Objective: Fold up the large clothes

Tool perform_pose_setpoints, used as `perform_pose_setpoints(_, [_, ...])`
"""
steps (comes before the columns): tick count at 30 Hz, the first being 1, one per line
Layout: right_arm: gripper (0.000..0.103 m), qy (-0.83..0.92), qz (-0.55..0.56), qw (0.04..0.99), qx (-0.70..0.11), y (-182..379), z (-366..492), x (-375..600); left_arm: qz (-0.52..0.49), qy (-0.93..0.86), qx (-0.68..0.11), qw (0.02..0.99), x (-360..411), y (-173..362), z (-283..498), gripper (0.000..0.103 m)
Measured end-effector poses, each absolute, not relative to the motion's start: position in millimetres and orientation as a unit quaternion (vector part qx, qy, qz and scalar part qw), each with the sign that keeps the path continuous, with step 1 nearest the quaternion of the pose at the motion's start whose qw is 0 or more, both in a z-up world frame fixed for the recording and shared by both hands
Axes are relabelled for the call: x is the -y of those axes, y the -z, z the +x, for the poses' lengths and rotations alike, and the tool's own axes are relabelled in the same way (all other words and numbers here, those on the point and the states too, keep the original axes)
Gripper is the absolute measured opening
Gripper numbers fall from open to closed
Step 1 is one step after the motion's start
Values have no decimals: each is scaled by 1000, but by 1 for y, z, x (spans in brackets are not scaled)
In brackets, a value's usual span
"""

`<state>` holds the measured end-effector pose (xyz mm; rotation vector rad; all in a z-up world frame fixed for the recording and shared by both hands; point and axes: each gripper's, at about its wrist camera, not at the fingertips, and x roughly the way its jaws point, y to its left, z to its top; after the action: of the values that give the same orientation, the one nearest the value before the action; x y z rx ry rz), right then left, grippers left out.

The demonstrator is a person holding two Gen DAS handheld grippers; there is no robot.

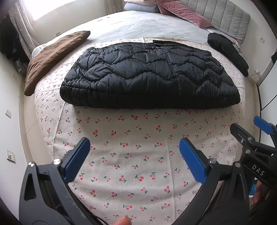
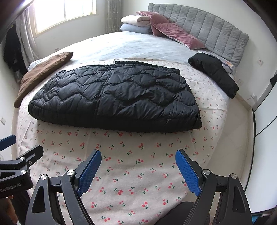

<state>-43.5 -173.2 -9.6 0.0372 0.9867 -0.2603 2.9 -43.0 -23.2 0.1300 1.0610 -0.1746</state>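
Black quilted jacket (image 1: 148, 72) folded, long axis left-right across cherry-print sheet (image 1: 131, 155)

Bright daylight from window (image 2: 65, 15) — blown out; fisheye edges warped, vignetted.

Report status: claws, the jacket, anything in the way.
Left claw open, right claw open, both empty. Black quilted jacket lies folded on cherry sheet, untouched. Nothing between claws and jacket.

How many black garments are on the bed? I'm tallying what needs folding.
2: a black quilted puffer jacket lying folded on the cherry-print sheet, and a black bundled garment near the headboard. More may be hidden.
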Motion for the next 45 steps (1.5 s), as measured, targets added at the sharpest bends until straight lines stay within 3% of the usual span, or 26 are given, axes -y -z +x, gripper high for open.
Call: perform_pose_setpoints(45, [88,113,20,867,-485,25,-35,169,64,75,-516,851,40,39,12,102])
